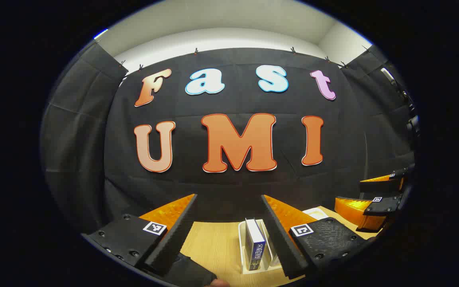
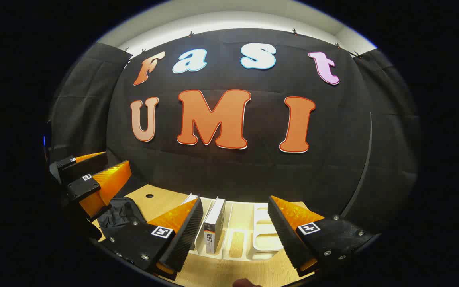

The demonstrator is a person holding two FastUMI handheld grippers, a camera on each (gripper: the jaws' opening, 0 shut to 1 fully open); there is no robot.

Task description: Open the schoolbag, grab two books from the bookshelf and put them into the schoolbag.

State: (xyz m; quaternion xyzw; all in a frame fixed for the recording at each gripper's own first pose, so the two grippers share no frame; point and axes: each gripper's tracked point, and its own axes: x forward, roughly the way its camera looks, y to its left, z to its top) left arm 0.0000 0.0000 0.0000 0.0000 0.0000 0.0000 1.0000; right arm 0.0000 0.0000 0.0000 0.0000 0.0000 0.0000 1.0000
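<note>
In the left gripper view, we saw our left gripper held above a wooden table, its two fingers spread wide with nothing between them. Past the gap stood a book with a dark blue spine, upright in a white rack on the table. Low at the left of that view a bit of dark fabric showed under the left finger; we could not tell for sure whether it was the schoolbag. Far off at the right edge the other gripper appeared, its fingers apart and empty.

In the right gripper view, our right gripper also hovered over the table, fingers spread and holding nothing. Between them we saw the rack with a white-covered book upright in one slot, and another book just left of it, partly hidden behind the left finger. The slots to the right of the books were bare. The schoolbag, black and crumpled, lay on the table to the left of the rack, near the left gripper that showed at the left edge of that view.
</note>
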